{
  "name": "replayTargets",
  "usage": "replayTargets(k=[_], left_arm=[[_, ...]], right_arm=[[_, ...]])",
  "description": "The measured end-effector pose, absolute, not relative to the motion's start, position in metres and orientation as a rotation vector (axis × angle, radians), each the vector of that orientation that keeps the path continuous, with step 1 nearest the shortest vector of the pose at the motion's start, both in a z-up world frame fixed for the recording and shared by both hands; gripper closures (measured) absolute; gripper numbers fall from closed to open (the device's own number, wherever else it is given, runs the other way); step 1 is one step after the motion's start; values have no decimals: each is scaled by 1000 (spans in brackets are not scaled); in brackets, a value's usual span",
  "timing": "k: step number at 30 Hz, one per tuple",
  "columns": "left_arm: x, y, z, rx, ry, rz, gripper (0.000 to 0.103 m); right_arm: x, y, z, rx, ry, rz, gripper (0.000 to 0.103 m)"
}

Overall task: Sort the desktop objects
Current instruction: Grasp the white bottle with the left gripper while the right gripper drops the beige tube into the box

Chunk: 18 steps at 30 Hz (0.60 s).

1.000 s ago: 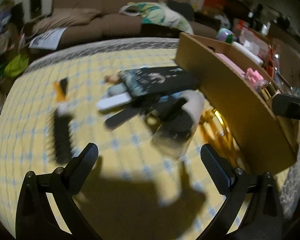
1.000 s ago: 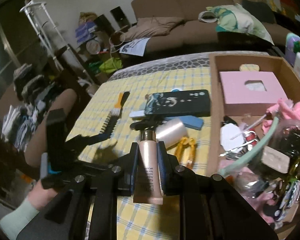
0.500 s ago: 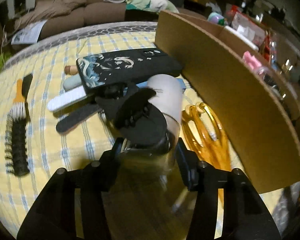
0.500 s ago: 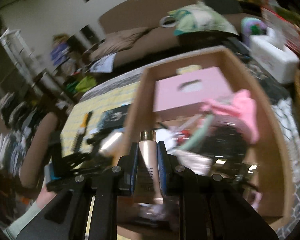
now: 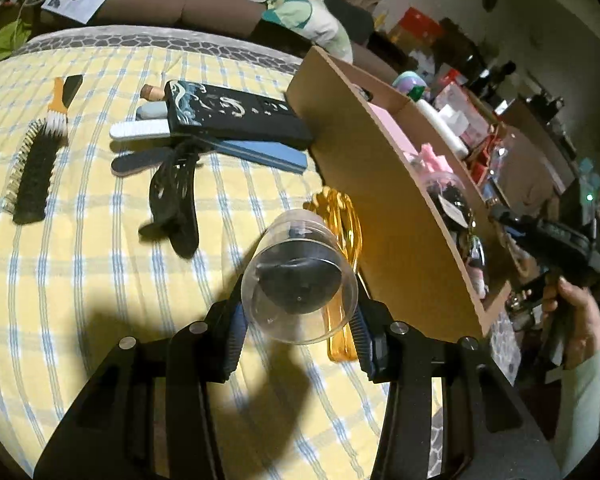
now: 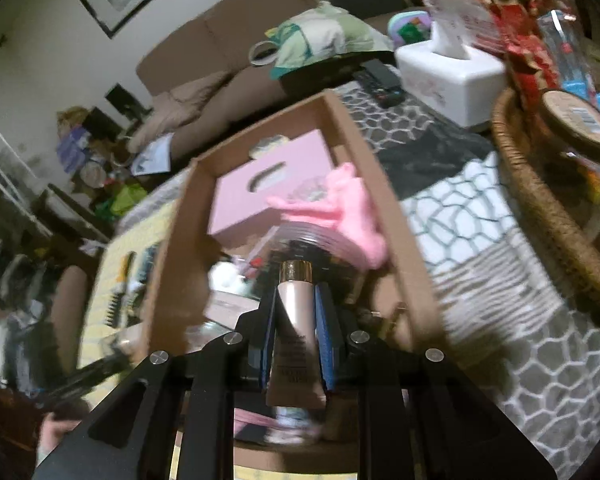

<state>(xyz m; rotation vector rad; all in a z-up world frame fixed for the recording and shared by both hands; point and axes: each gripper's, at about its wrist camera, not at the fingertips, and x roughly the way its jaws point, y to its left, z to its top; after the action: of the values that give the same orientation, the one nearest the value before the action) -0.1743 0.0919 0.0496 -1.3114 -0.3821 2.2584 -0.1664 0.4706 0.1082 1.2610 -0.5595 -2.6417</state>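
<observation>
A cardboard box [image 5: 400, 200] stood right of the left gripper [image 5: 298, 326], which clamped a clear jar [image 5: 300, 276]; the right gripper [image 6: 296, 340] pinched a beige tube [image 6: 296, 328] above it.

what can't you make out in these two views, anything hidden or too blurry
- Right wrist view: motion blur smears the box contents; below the pink cloth items can't be told apart.
- Right wrist view: print on the tube is unreadable; the right gripper covers its sides.
- Left wrist view: the box wall hides most of its inside.
- Left wrist view: the clear jar in the left gripper covers part of the orange scissors.
</observation>
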Motion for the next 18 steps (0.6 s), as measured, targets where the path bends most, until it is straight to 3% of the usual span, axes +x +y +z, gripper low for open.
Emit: replayTargets(k=[5,8,9,10,14,15,16,17,18], left_arm=[[-162,93,56,-1315,-388,2283,60],[-159,92,67,-1307,-384,2312,60],[-160,91,69,-1308,-374,2329,61],[-161,91,72,-1310,-363,2343,61],[-164,89,80,-1306,-384,2359,64],[-165,89,86,-1291,-388,2366,69],[-165,89,90,-1282,-391,2364,90],[-166,90,95,-1272,-398,2360,96],[-166,91,102,-1258,-399,2370,96]], right_arm=[[-165,469,99,1364,-445,-2642,83],[-164,471,100,1357,-462,-2647,73],[-162,473,103,1338,-481,-2654,61],[-160,475,108,1308,-498,-2671,56],[-156,464,127,1220,-492,-2670,55],[-155,459,131,1202,-485,-2661,54],[-153,451,136,1181,-474,-2646,52],[-153,442,139,1164,-460,-2627,51],[-152,434,142,1151,-446,-2611,51]])
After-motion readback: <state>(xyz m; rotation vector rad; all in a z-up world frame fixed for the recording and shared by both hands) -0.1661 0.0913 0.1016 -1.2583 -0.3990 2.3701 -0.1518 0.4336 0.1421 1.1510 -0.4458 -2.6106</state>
